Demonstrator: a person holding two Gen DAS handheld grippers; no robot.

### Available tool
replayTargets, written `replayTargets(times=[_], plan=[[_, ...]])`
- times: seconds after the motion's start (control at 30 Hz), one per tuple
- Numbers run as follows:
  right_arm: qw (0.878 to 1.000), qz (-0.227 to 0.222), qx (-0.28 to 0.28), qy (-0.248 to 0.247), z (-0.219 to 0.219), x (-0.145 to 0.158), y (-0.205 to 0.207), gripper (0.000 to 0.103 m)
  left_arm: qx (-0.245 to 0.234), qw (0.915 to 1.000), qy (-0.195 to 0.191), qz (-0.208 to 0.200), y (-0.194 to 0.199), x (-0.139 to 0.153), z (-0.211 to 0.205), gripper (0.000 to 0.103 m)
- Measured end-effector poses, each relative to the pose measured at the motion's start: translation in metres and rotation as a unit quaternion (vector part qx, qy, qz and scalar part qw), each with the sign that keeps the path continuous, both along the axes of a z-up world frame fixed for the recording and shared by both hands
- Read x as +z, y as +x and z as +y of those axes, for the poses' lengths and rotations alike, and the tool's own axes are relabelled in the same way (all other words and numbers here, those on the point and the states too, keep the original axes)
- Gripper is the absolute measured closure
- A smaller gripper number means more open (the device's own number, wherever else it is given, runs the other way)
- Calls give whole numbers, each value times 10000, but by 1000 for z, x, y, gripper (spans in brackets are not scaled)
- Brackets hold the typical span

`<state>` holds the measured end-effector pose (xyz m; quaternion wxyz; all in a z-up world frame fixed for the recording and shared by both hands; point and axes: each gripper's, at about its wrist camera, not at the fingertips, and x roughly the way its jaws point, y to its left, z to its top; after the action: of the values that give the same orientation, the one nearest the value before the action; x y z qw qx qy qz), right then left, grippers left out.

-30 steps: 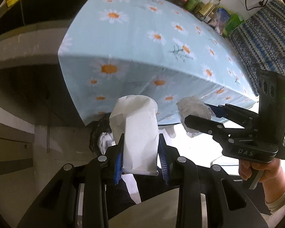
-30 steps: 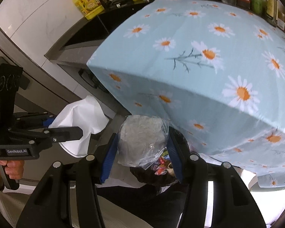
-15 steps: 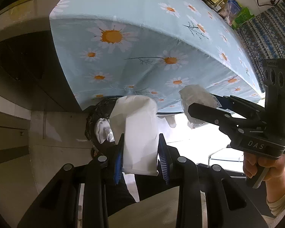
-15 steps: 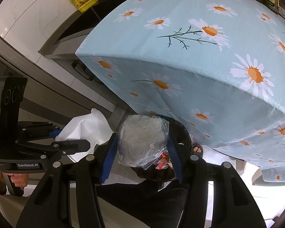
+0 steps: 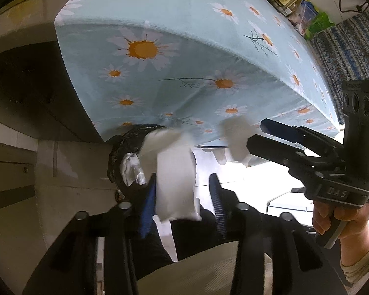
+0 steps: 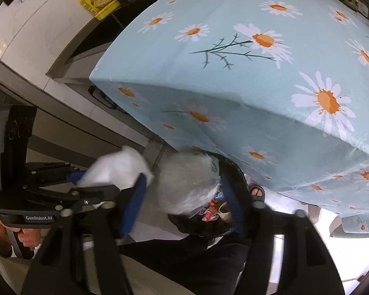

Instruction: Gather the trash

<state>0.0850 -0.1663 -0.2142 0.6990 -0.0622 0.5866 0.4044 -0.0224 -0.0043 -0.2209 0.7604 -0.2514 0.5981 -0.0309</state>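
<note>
Both grippers have sunk toward the black-lined trash bin [image 5: 125, 152] under the edge of the counter [image 5: 184, 49] with its daisy-print cloth, and both sets of jaws, clamped a second ago, are now opening. In the left wrist view the left gripper [image 5: 182, 196] has its jaws spread enough that a gap shows beside the white folded tissue [image 5: 176, 184], which is blurred and seems to be slipping free; its long axis runs along the fingers, pointing down toward the bin, which lies just ahead and slightly left of the jaws. In the right wrist view the right gripper [image 6: 182, 196] has its jaws parted wider than the crumpled clear plastic bag [image 6: 189, 184], a pale, cloudy, rounded wad that hangs directly above the bin's open mouth [image 6: 209, 216], where colourful wrappers already lie. The right gripper sits more squarely over the opening; the left one is nearer the rim, so the tissue looks likelier to catch the edge. A person's hand [image 5: 337, 218] grips the right gripper's handle. My judgement is that both pieces are being dropped now, with little left to do.
</note>
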Motion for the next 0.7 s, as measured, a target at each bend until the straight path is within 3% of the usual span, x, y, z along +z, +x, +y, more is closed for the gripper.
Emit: replayTargets(times=[0.7], plan=[[9986,-349,-379,-118,-15,32,-9,36,-280,9993,135,-214,4,25,2,61]])
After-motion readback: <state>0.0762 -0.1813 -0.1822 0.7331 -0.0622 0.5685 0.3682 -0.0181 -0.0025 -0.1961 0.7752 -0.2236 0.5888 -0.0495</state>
